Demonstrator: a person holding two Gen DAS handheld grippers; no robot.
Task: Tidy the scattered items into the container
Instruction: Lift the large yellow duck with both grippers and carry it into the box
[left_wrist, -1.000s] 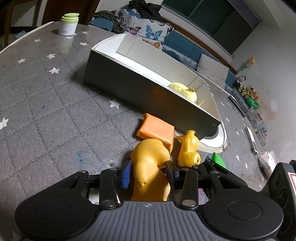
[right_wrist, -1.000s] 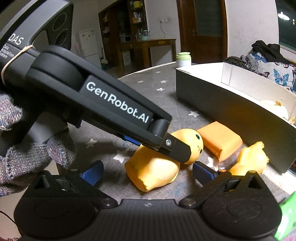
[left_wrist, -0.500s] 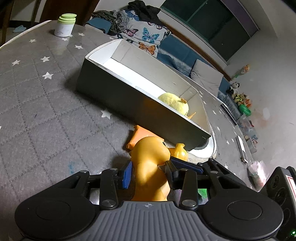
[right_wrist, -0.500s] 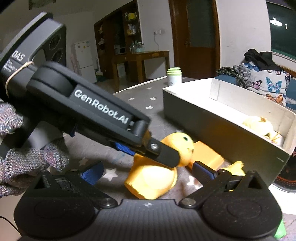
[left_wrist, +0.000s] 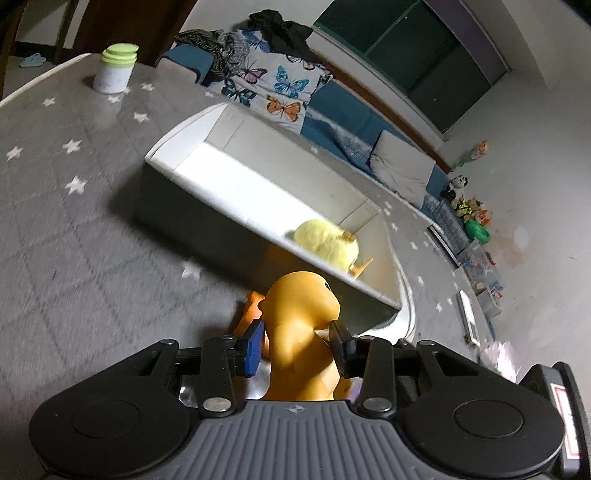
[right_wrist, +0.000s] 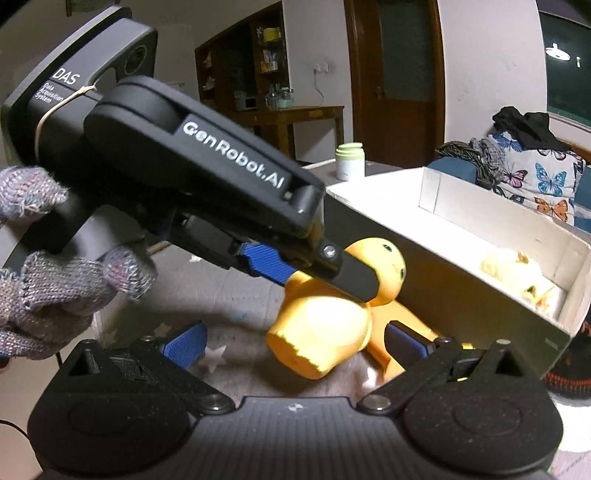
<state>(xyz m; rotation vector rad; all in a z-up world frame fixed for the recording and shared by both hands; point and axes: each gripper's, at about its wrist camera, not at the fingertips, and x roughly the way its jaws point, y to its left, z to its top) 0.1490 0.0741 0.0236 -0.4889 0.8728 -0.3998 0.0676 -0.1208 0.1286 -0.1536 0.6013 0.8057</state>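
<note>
This is a home living room. A blue sofa with a butterfly-print cushion lines the wall. A dark wooden shelf unit holds household clutter.

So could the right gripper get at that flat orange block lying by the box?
Probably not directly. The right gripper is open, but the orange duck held by the left gripper hangs in front of the orange block, largely covering it.

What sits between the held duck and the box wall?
An orange block on the table, partly hidden behind the duck, in the left wrist view; box.
</note>
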